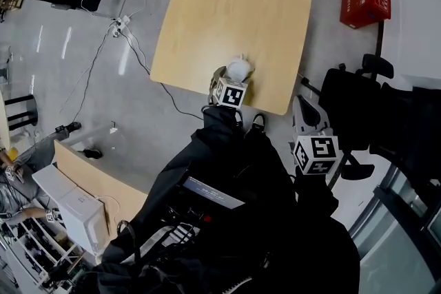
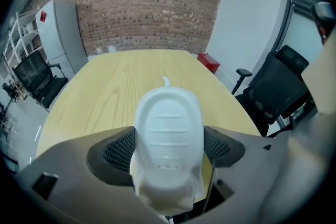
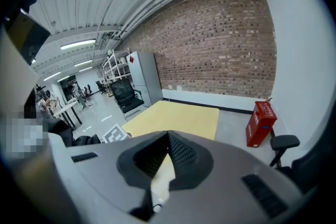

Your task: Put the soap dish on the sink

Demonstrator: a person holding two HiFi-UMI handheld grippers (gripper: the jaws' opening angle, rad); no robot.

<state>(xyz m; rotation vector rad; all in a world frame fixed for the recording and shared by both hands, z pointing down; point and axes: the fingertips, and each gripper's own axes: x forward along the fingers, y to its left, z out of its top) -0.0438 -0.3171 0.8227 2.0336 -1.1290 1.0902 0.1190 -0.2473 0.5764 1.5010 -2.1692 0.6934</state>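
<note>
Holding: left gripper [image 2: 168, 157] clenched on the white soap dish [image 2: 168, 126], over the near edge of the desk [image 2: 100, 86].
Right gripper [image 3: 167, 157]: jaws closed, empty, off the desk.
Nearby: black chair [image 1: 351, 103] and red box [image 1: 365, 0] stood beside it.

I see the white ridged plastic soap dish [image 2: 168, 131] between my left gripper [image 2: 168, 148]'s jaws, over the pale wooden table [image 2: 105, 86]'s near edge; my right gripper [image 3: 167, 150] hangs right of the table

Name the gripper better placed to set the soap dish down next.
Left. The left gripper is shut on the white soap dish above the wooden table; the right gripper is empty, jaws together, off the table. No sink shows.
</note>
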